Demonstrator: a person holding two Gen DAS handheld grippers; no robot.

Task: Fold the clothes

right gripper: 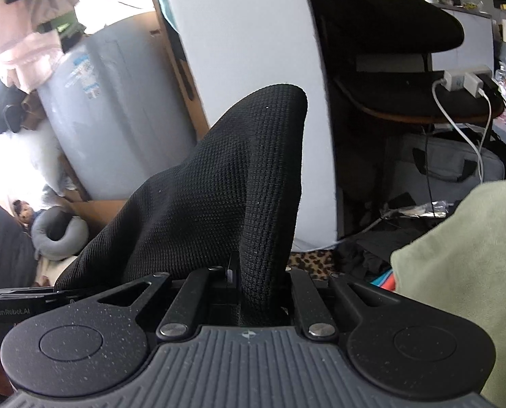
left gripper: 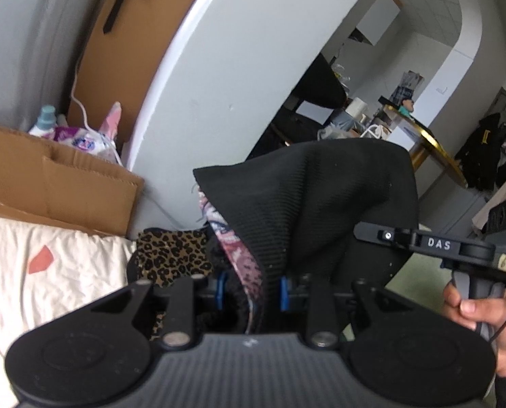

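My left claw (left gripper: 251, 293) part open, blue pads pinching a bunched black ribbed knit garment (left gripper: 307, 204) (patterned lining showing), my right claw (right gripper: 258, 284) nearly closed on the same cloth (right gripper: 219, 183), held above a leopard-print fabric (left gripper: 171, 255).

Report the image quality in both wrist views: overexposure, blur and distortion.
Left wrist view: evenly lit, fisheye bends the white panel into an arc, black knit garment sharp, far room soft. Right wrist view: left edge blown out to white by backlight, garment weave crisp, pale green cloth blurred at the near right.
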